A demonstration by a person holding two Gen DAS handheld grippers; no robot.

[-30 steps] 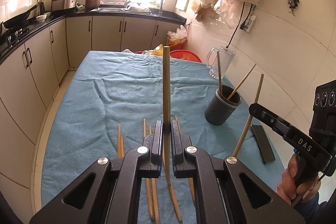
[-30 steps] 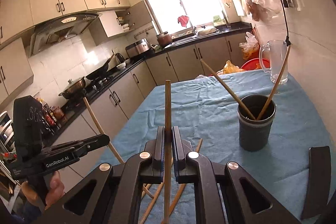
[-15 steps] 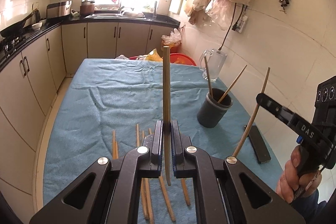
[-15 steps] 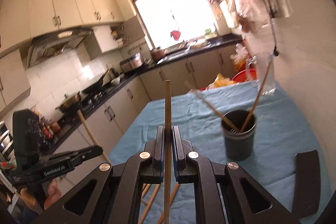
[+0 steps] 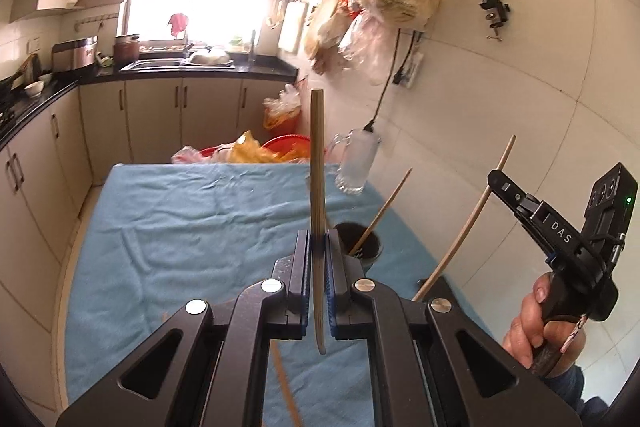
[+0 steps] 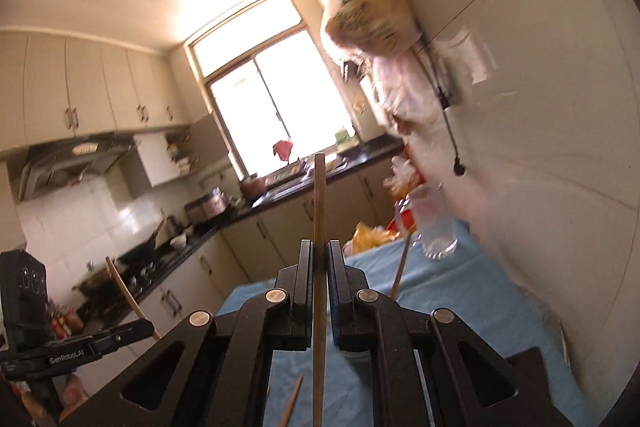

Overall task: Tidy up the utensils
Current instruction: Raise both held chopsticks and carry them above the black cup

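Observation:
In the left wrist view my left gripper (image 5: 318, 243) is shut on a wooden chopstick (image 5: 317, 167) that stands upright between its jaws, above the blue cloth. Just beyond and to the right sits the dark utensil holder (image 5: 366, 249) with a chopstick (image 5: 380, 215) leaning in it. At the far right my right gripper (image 5: 500, 183) clamps a second chopstick (image 5: 468, 227), with a hand (image 5: 528, 315) on its grip. In the right wrist view the right gripper (image 6: 319, 255) is shut on its upright chopstick (image 6: 319, 203). The left gripper (image 6: 132, 333) shows at lower left with its chopstick (image 6: 124, 291).
A glass mug (image 5: 358, 163) stands at the table's far right by the tiled wall. A flat black device (image 5: 440, 287) lies on the blue cloth (image 5: 180, 227) near the holder. Loose chopsticks (image 6: 292, 403) lie on the cloth below the grippers. Kitchen cabinets run along the left.
Both grippers rose with their chopsticks still clamped and moved toward the holder. The right wrist view tilted up toward the ceiling. The loose chopsticks on the cloth mostly dropped out of view.

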